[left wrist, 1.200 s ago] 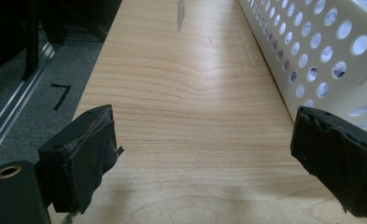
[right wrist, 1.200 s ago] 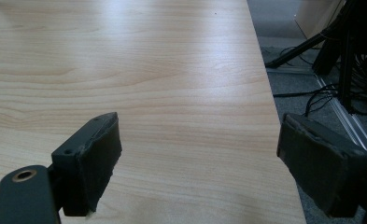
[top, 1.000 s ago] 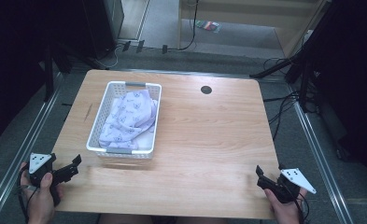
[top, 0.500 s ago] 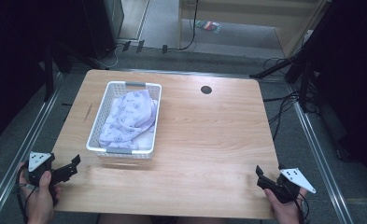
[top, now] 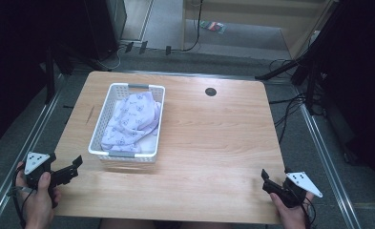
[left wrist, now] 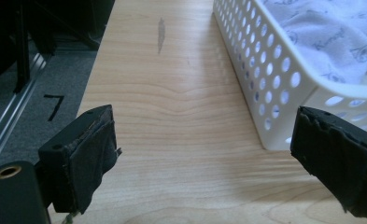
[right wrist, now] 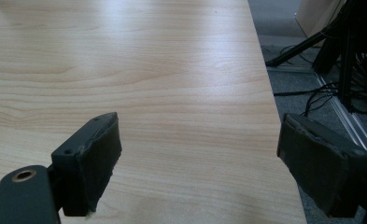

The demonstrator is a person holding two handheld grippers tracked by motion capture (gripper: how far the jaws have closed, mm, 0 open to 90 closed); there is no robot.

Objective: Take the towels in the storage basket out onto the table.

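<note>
My left tongs [top: 75, 164] and right tongs [top: 265, 179] both stood spread and empty over the near corners of the pale wooden worktop [top: 213, 143]. The white basket [top: 106, 119] holding the patterned cloth [top: 132, 117] sat just beyond my left tongs, apart from them. Grey floor [top: 314, 138], cables [top: 290, 102] and dark stands surrounded the worktop.
</note>
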